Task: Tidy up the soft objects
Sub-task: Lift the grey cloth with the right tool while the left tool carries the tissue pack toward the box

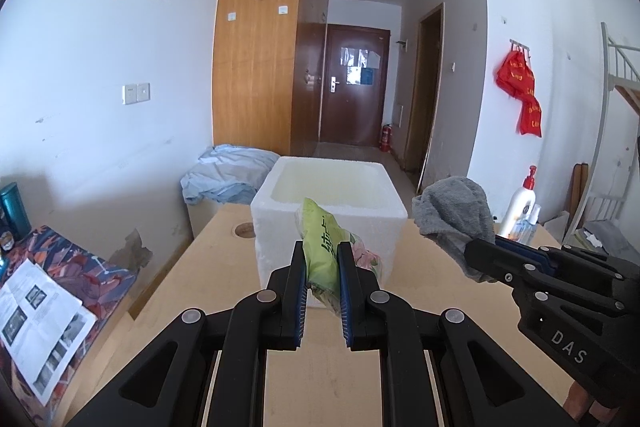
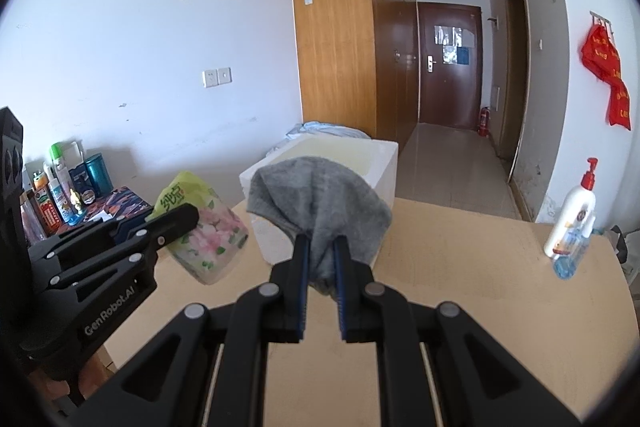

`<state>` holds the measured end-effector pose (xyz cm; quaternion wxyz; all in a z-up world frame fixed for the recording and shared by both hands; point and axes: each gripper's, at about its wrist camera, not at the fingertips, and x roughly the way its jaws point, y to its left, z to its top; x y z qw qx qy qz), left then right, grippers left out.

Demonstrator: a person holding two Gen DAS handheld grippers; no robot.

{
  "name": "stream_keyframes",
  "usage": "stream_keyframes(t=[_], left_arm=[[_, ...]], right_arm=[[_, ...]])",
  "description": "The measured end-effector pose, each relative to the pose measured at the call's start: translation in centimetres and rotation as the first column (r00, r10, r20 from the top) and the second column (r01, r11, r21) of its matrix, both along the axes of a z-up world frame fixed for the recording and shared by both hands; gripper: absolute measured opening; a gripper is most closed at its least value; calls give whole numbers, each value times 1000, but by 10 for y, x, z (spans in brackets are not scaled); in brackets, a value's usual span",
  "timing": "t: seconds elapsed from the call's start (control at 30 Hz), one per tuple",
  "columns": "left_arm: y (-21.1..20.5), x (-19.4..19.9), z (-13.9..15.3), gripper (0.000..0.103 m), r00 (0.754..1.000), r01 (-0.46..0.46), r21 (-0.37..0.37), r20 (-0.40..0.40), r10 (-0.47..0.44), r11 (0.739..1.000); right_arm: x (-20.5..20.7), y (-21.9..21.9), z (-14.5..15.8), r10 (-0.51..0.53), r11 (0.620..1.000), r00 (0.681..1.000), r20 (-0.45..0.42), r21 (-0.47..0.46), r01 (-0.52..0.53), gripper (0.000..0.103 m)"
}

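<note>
**A:** Where do the soft things sit right now?

**B:** Both are in the air, on the near side of the white foam box (image 1: 328, 203). The left gripper (image 1: 322, 259) is clamped on a green tissue pack (image 1: 320, 247), pinching it across the middle so the top sticks up above the fingers. The right gripper (image 2: 320, 255) is closed on a bunched grey cloth (image 2: 320, 199), which balloons above its fingers.

**A:** What worries you?

**B:** The tissue pack first. Its wrapper looks slick and the grip squeezes a soft body, so I judge it could slide out if the hand tilts or jolts, and land on the wooden table (image 1: 200, 267) short of the box.

**A:** And the cloth?

**B:** Only a small fold is pinched. On release it may cling to the pads or drape over the near box wall instead of falling inside.

**A:** Anything further out?

**B:** The two grippers travel close together, left beside right, so they could knock each other over the opening. The foam box seems light; a bump could push it away. Far right, the pump bottle (image 2: 572, 211) stands well apart, so I see little risk there.
</note>
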<state>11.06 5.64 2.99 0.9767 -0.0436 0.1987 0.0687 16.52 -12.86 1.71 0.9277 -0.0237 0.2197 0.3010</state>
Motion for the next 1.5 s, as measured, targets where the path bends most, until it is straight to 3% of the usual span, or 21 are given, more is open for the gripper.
stream_keyframes(t=[0.5,1.5], left_arm=[[11,56,11,15,1000,7,5,2,-7,1000],[36,150,16,15,1000,18,20,3,-18,1000]], right_arm=[[48,20,11,1,1000,1000,2,-27,-1,15],[117,43,7,22,999,1000,1,-27,-22,15]])
